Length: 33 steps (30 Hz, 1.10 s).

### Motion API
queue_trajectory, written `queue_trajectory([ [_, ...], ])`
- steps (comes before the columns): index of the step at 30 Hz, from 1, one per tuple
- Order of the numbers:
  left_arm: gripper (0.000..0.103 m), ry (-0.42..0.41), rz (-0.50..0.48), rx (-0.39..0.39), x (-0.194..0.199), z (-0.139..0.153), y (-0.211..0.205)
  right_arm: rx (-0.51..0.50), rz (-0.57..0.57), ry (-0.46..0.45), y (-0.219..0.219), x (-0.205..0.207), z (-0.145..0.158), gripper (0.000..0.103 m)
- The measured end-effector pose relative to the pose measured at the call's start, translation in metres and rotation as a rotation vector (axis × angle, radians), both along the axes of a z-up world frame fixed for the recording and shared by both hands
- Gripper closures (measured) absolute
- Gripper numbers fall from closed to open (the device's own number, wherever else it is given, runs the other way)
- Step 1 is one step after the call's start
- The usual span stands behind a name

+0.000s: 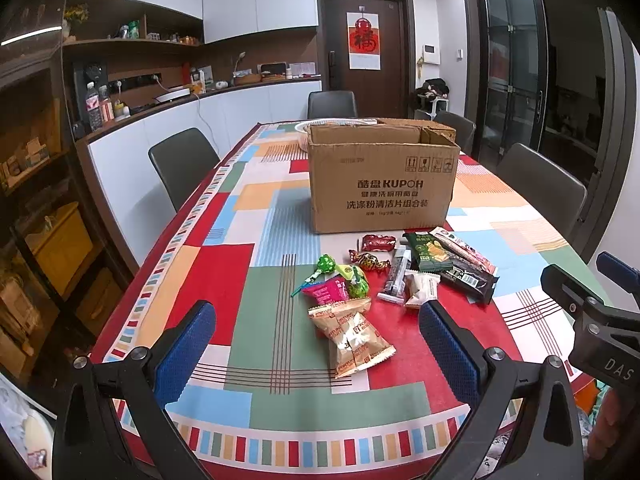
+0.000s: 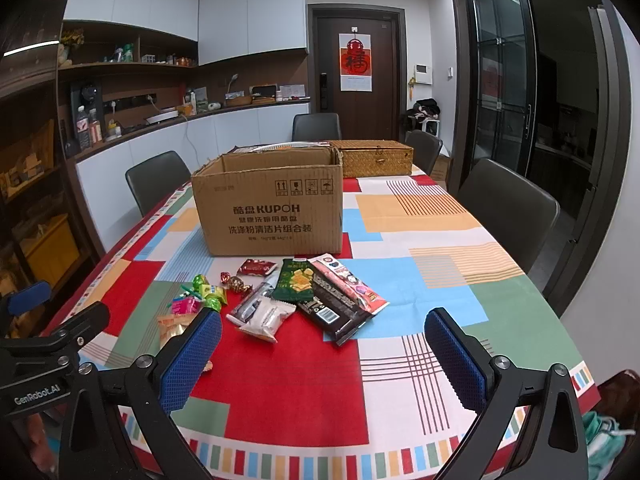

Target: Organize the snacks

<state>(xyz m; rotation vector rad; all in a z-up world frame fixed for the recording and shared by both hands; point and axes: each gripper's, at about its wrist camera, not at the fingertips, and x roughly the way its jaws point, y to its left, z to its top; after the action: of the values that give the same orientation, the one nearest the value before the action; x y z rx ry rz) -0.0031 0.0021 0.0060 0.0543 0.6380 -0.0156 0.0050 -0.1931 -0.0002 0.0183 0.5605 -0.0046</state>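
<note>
box (image 1: 382,184): matt brown corrugated cardboard | tablecloth (image 1: 280,400): smooth patterned cloth | snack packets (image 1: 356,336): glossy crinkled foil and plastic | basket (image 2: 376,158): rough woven straw | left gripper (image 1: 316,344) fingers (image 1: 182,354): blue dimpled pads on matt black frame

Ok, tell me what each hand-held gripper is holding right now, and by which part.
Nothing is held. The left hand-held gripper and the right hand-held gripper are both open above the table, short of the snacks.

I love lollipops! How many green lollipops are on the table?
2, both left in the snack pile: one green lollipop lies farther back, the other green lollipop nearer, touching the pink packet. More might hide under packets.
</note>
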Motion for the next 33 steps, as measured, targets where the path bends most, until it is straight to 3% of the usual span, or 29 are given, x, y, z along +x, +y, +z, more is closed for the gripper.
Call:
queue_trajectory([
  [33, 0.0, 0.006, -0.005, -0.004, 0.0025, -0.004, -0.0013, 0.001, 0.0, -0.004, 0.0006, -0.0032, 0.0016, 0.001],
])
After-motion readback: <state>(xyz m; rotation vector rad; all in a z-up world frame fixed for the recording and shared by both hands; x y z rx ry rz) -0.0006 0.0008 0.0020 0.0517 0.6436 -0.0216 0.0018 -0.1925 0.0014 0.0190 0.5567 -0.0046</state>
